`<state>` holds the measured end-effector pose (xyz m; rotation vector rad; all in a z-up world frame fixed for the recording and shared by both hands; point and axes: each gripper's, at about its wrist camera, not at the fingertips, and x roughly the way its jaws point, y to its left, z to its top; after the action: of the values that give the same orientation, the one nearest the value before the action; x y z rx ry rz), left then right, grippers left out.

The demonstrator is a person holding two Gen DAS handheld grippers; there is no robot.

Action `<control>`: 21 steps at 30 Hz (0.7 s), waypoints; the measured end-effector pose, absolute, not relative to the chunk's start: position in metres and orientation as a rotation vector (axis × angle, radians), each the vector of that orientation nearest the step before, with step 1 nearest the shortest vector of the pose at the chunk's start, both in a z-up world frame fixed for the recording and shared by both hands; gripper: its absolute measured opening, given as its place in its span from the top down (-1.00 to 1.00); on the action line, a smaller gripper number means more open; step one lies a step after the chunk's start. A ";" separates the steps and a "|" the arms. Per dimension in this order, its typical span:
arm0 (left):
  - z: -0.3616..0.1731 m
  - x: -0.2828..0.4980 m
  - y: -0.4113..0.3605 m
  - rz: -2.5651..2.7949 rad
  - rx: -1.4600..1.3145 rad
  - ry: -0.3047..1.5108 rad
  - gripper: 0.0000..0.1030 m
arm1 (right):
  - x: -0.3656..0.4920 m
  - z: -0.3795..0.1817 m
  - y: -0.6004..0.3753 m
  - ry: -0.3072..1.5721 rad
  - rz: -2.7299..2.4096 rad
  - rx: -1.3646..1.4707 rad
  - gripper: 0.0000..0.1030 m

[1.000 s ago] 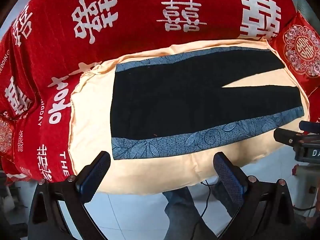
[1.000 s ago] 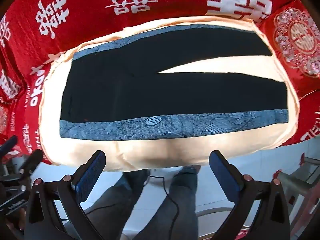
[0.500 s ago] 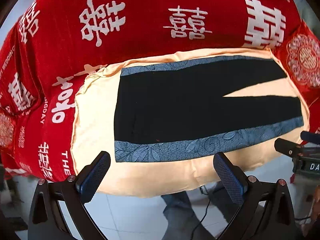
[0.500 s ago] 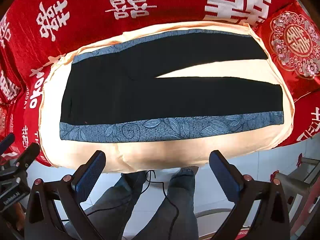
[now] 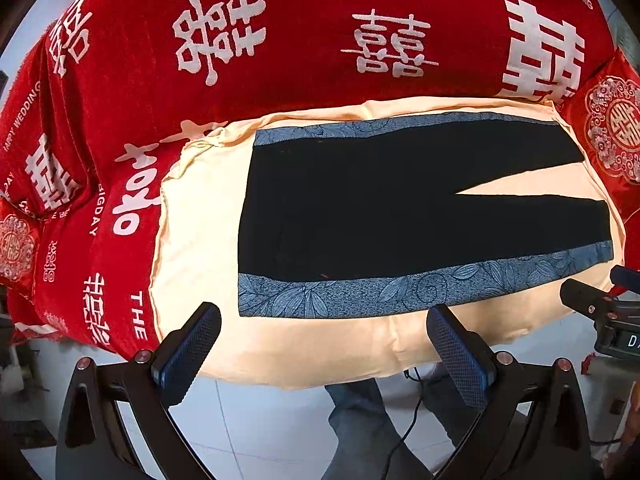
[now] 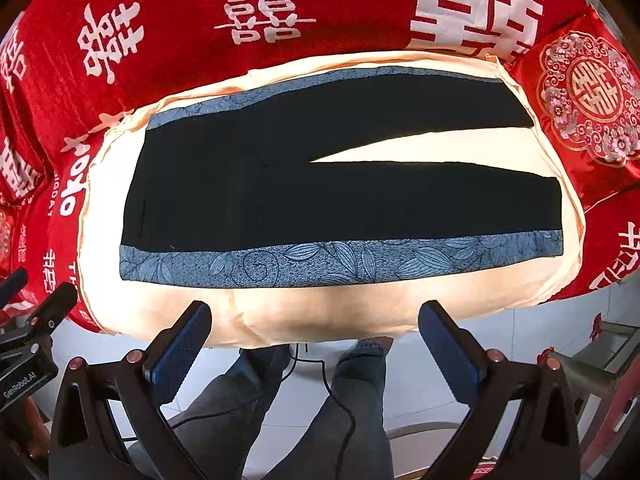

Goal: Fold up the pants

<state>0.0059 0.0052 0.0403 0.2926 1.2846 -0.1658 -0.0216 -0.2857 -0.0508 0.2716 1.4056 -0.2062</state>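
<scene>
Black pants (image 5: 380, 208) with blue leaf-patterned side stripes (image 5: 400, 290) lie flat on a cream cushion (image 5: 200, 240), waist at the left, legs spread to the right. They also show in the right wrist view (image 6: 320, 200). My left gripper (image 5: 324, 344) is open and empty, hovering over the cushion's near edge below the waist half. My right gripper (image 6: 316, 340) is open and empty, over the near edge below the pants' middle. The right gripper shows at the right edge of the left wrist view (image 5: 592, 308); the left gripper shows at the left edge of the right wrist view (image 6: 36, 320).
The cushion (image 6: 360, 308) lies on a red sofa cover with white characters (image 5: 280, 48). A red embroidered pillow (image 6: 588, 96) sits at the right end. Below are pale floor tiles (image 5: 260, 432), the person's legs (image 6: 352, 408) and a black cable (image 6: 320, 376).
Both grippers have moved a little closer to the cushion, so the pants sit lower in both views. Both stay open.
</scene>
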 end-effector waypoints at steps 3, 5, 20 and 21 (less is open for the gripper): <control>0.042 0.006 0.005 -0.165 0.303 1.283 -1.00 | -0.021 -0.050 -0.284 1.403 -0.202 0.265 -1.00; 0.044 0.005 0.006 -0.164 0.306 1.277 -1.00 | -0.021 -0.050 -0.284 1.401 -0.201 0.262 -1.00; 0.043 0.001 0.004 -0.139 0.308 1.281 -1.00 | -0.020 -0.047 -0.280 1.393 -0.184 0.244 -1.00; 0.043 0.001 0.004 -0.137 0.308 1.280 -1.00 | -0.020 -0.047 -0.280 1.393 -0.185 0.243 -1.00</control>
<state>0.0010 0.0043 0.0432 0.3081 1.2805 -0.1374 -0.0197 -0.2802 -0.0467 0.2430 1.3929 -0.1847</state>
